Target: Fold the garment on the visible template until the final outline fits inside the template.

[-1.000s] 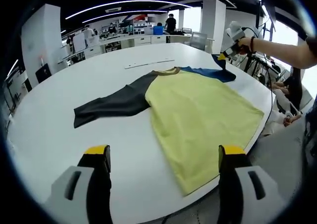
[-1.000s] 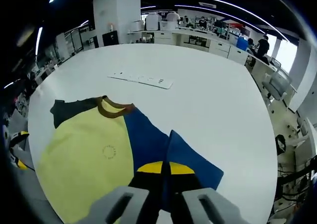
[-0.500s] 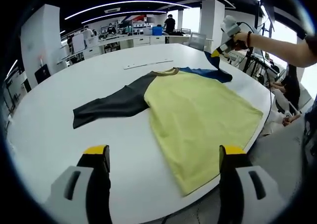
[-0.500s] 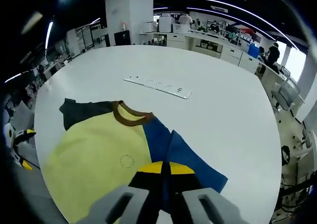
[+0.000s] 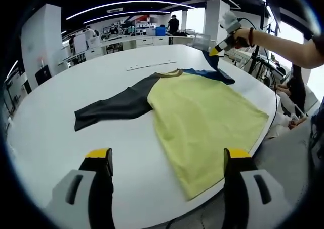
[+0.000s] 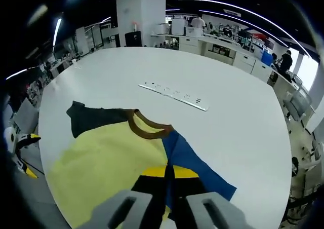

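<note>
A T-shirt lies flat on the white round table (image 5: 61, 102), with a yellow body (image 5: 202, 112), a brown collar (image 6: 148, 129), a black sleeve (image 5: 111, 107) and a blue sleeve (image 6: 190, 163). My right gripper (image 6: 168, 176) is shut on the blue sleeve's end and holds it lifted over the shirt. In the left gripper view that gripper (image 5: 215, 50) hangs above the shirt's far corner with the blue cloth trailing down. My left gripper (image 5: 167, 160) stands open near the table's front edge, short of the shirt's hem.
A long white strip (image 6: 174, 94) lies on the table beyond the collar. The shirt's right edge reaches the table's rim (image 5: 263, 132). Desks, shelves and people fill the office behind (image 5: 152, 29). A person's forearm (image 5: 283, 44) reaches in from the right.
The right gripper has carried the blue sleeve end up and inward over the shirt. The left gripper has stayed where it was.
</note>
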The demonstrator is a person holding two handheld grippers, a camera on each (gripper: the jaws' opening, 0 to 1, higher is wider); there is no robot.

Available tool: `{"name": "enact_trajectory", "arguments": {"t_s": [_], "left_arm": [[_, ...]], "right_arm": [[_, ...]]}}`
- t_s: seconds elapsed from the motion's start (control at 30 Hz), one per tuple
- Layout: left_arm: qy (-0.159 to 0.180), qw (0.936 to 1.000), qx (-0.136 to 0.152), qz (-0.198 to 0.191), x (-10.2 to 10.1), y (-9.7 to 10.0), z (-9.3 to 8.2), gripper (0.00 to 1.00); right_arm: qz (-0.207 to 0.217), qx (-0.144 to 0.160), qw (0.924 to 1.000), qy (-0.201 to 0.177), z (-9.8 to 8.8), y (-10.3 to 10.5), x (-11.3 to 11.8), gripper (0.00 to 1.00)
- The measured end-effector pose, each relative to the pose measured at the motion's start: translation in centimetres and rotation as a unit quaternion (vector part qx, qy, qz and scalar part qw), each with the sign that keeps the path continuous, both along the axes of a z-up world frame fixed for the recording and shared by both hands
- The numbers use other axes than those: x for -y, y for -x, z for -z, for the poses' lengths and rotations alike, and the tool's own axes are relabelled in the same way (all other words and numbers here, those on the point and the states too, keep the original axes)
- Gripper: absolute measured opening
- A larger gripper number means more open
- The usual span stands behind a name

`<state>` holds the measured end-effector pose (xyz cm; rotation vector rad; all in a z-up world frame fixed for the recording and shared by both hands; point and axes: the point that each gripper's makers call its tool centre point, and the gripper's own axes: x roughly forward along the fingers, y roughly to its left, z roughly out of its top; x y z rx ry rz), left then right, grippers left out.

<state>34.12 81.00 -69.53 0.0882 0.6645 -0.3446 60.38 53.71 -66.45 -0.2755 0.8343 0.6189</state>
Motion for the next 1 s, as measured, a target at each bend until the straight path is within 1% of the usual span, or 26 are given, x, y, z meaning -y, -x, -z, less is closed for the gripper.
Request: {"name": "enact_trajectory", "arguments": {"t_s": [0.07, 0.27, 0.37, 0.5, 0.73, 1.0], "left_arm": [[0.001, 1.0, 0.002, -0.001, 0.0, -0.1, -0.1, 0.88], [0.003, 1.0, 0.003, -0.002, 0.0, -0.4, 0.0, 0.88], [0.004, 1.0, 0.004, -0.003, 0.0, -0.4, 0.0, 0.88], [0.005, 1.0, 0.002, -0.003, 0.0, -0.3, 0.1, 0.87], [0.007, 0.9999, 0.002, -0.007, -0.3, -0.2, 0.2, 0.87], [0.008, 0.9999, -0.001, -0.008, -0.4, 0.0, 0.4, 0.88]], "right_arm": [[0.003, -0.004, 0.9999, -0.013, -0.1, 0.0, -0.8, 0.0], [-0.005, -0.01, 0.9994, -0.033, -0.1, 0.2, -3.2, 0.0], [-0.009, -0.012, 0.9986, -0.051, -0.3, -0.1, -4.7, 0.0], [-0.023, -0.012, 0.9985, -0.047, -0.1, 0.0, -6.2, 0.0], [-0.038, -0.014, 0.9982, -0.044, 0.0, 0.3, -7.9, 0.0], [-0.056, -0.013, 0.9966, -0.059, -0.1, 0.9, -10.1, 0.0]]}}
